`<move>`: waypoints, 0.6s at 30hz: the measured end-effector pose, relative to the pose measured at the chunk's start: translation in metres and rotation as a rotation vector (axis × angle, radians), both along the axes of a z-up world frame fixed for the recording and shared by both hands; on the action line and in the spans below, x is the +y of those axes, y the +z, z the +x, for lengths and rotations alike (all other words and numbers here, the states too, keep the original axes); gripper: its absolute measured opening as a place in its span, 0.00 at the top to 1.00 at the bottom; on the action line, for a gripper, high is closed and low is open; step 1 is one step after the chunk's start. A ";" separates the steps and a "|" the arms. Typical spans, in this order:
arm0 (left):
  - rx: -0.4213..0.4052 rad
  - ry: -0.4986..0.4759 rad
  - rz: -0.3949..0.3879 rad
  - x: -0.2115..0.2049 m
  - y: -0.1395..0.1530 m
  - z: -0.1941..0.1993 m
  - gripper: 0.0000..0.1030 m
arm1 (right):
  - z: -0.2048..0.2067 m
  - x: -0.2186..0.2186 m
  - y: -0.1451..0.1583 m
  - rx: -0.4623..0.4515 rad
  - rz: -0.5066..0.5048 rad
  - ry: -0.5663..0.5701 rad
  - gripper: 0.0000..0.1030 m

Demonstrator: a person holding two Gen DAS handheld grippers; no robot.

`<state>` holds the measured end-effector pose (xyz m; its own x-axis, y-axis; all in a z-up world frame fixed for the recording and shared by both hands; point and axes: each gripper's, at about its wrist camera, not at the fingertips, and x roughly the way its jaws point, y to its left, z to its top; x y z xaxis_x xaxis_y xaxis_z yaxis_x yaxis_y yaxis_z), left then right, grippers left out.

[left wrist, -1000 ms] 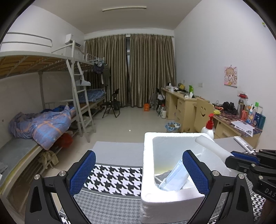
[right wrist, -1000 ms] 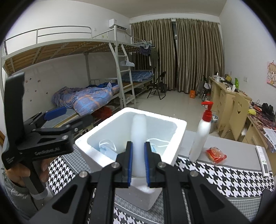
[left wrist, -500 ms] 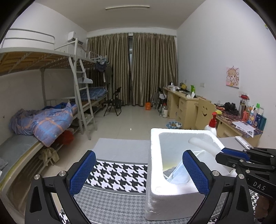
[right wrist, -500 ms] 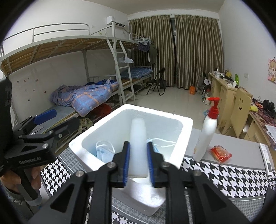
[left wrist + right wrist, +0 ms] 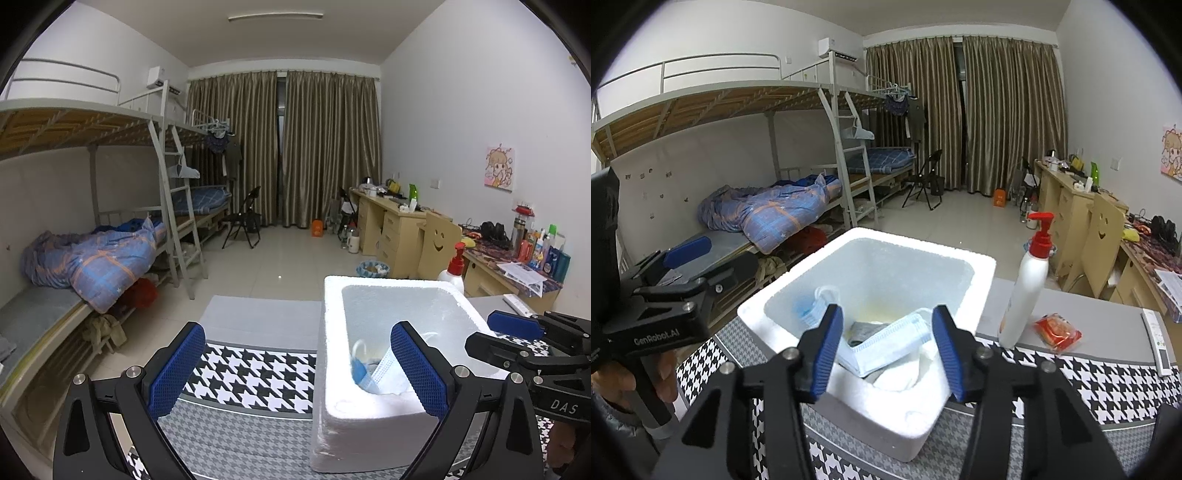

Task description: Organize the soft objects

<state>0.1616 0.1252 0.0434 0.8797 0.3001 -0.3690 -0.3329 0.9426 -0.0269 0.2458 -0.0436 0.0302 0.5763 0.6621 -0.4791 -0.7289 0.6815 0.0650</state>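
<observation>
Right wrist view, item one: my right gripper (image 5: 887, 349), jaws opening, nothing pressed between the pads, poised over the near rim of the white foam box (image 5: 975, 291). Past the jaws, inside the box: a pale blue face mask (image 5: 886, 341), a second mask (image 5: 812, 306) against the left wall beyond the left jaw, and white soft material (image 5: 912, 373) beneath the right jaw. Right of the jaws, on the houndstooth tabletop (image 5: 1108, 384): pump bottle (image 5: 1028, 284), red packet (image 5: 1057, 331), remote (image 5: 1158, 341). Left wrist view, item two: my left gripper (image 5: 297, 369), jaws spread wide and empty, the box's near left corner just inside the right jaw.
</observation>
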 end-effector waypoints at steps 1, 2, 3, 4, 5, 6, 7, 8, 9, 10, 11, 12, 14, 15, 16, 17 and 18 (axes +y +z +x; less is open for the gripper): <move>-0.002 -0.001 0.000 -0.001 0.000 0.000 0.02 | -0.001 -0.003 0.001 -0.002 0.006 -0.003 0.41; -0.003 -0.006 0.001 -0.003 0.001 -0.001 0.02 | -0.002 -0.004 0.002 -0.005 0.008 -0.007 0.40; -0.005 -0.010 0.005 -0.005 0.001 -0.001 0.02 | -0.003 -0.006 0.003 -0.009 0.009 -0.010 0.40; -0.006 -0.011 0.009 -0.006 0.002 -0.002 0.02 | -0.004 -0.008 0.003 -0.012 0.011 -0.013 0.39; -0.007 -0.013 0.010 -0.008 0.003 -0.003 0.02 | -0.004 -0.009 0.004 -0.013 0.014 -0.016 0.38; -0.010 -0.017 0.011 -0.009 0.004 -0.004 0.02 | -0.006 -0.012 0.005 -0.014 0.020 -0.019 0.37; -0.013 -0.019 0.012 -0.011 0.004 -0.005 0.02 | -0.006 -0.014 0.006 -0.014 0.025 -0.022 0.34; -0.015 -0.020 0.014 -0.013 0.005 -0.006 0.02 | -0.007 -0.016 0.006 -0.014 0.028 -0.025 0.33; -0.017 -0.022 0.015 -0.015 0.006 -0.008 0.02 | -0.007 -0.017 0.007 -0.016 0.032 -0.029 0.30; -0.018 -0.024 0.017 -0.016 0.007 -0.008 0.02 | -0.009 -0.020 0.007 -0.017 0.035 -0.035 0.28; -0.020 -0.025 0.018 -0.018 0.008 -0.010 0.02 | -0.010 -0.021 0.008 -0.017 0.038 -0.039 0.27; -0.022 -0.027 0.020 -0.020 0.008 -0.011 0.02 | -0.010 -0.023 0.009 -0.017 0.042 -0.044 0.25; -0.027 -0.032 0.023 -0.023 0.010 -0.013 0.02 | -0.013 -0.028 0.009 -0.018 0.048 -0.056 0.22; -0.031 -0.035 0.025 -0.025 0.011 -0.016 0.02 | -0.013 -0.029 0.010 -0.019 0.051 -0.062 0.19; -0.034 -0.036 0.026 -0.027 0.012 -0.017 0.02 | -0.015 -0.032 0.011 -0.022 0.055 -0.072 0.16; -0.038 -0.040 0.028 -0.029 0.013 -0.019 0.02 | -0.016 -0.034 0.011 -0.023 0.058 -0.078 0.14; -0.040 -0.042 0.029 -0.031 0.014 -0.020 0.02 | -0.017 -0.037 0.012 -0.025 0.065 -0.081 0.10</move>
<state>0.1415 0.0945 0.0579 0.9057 0.2725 -0.3246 -0.2921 0.9563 -0.0123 0.2285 -0.0803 0.0418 0.6408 0.6418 -0.4213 -0.6733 0.7335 0.0932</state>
